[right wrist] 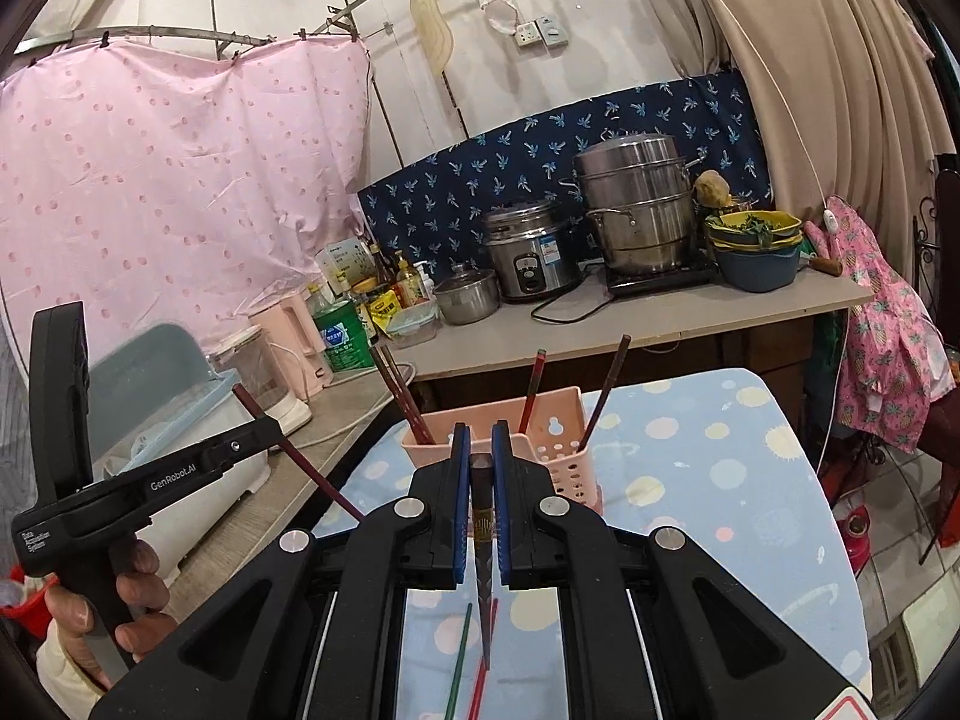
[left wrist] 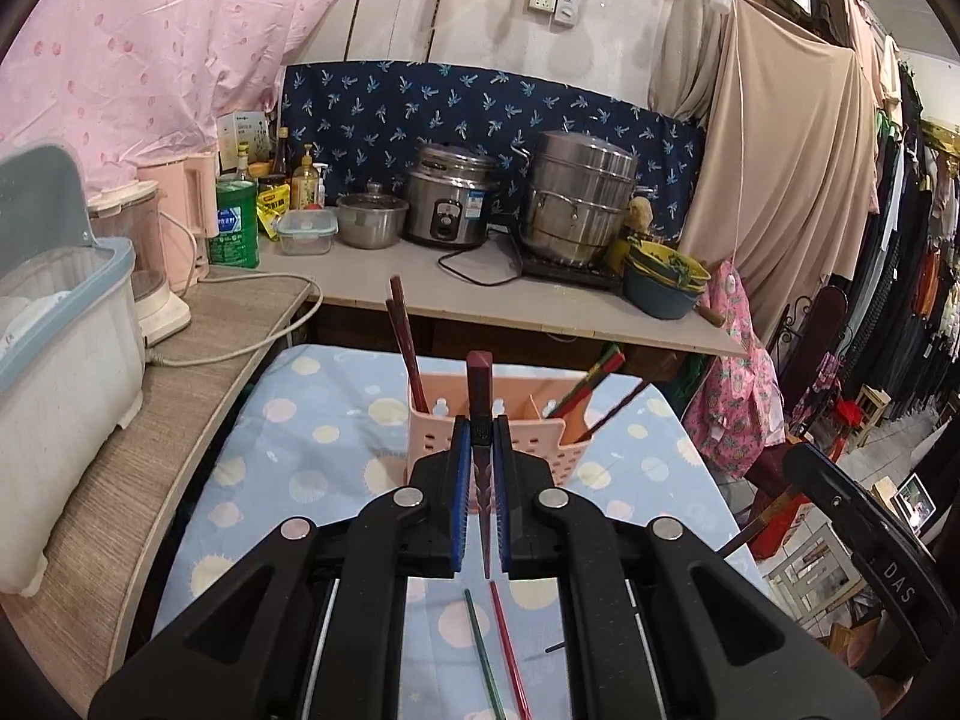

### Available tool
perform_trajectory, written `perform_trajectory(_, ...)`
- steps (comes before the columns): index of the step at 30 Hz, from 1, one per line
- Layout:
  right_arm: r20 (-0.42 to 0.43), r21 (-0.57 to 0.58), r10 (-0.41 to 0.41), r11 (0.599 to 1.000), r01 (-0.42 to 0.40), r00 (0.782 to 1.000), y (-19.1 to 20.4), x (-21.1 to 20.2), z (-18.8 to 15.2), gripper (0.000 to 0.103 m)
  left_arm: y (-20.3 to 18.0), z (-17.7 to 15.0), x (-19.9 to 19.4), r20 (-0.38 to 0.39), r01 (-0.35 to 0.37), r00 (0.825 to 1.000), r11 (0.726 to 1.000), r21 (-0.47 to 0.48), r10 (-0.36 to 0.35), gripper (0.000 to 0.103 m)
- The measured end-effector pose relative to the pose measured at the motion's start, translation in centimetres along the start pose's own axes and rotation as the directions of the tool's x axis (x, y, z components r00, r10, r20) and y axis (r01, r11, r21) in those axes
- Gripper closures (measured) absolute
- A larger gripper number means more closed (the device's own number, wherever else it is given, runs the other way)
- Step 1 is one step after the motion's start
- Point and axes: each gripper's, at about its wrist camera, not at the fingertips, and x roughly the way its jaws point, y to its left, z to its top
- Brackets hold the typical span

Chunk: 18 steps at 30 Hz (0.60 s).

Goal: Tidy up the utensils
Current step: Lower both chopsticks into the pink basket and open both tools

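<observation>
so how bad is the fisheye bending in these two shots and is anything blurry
Left wrist view: the grey counter edge bows, corners go black, and the dark red chopstick in the left gripper stays sharp. Right wrist view: the navy patterned cloth tilts and curves; no motion blur is evident.

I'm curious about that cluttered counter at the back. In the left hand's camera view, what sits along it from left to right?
Pink kettle → green bottle → clear lidded container → small lidded pot → rice cooker → tall steel steamer → stacked bowls.

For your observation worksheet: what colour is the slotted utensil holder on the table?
Pale pink holder, clearest in the right wrist view.
</observation>
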Motion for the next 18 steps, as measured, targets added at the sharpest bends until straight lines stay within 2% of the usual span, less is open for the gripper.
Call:
perform_trajectory(6, 0.089, -0.016, 0.005, 1.0, -0.004, 0.996, 0.8, 1.4, 5.0, 0.096, 0.4, 4.4, 0.2, 0.065, -0.022, 0.998, 1.0, -0.016, 0.023, 0.096)
perform_trajectory(12, 0.181, 0.015, 0.026, 0.999, -0.029, 0.983, 0.9, 3.5, 10.1, 0.096, 0.6, 8.8, 0.9, 0.154, -0.05, 0.987, 0.998, -0.029, 0.054, 0.096)
perform_trajectory(18, 0.245, 0.049, 0.022, 0.998, -0.035, 0.969, 0.2, 6.8, 12.5, 0.096, 1.3, 11.0, 3.7, 0.174, -0.064, 0.982, 0.997, -0.053, 0.073, 0.096)
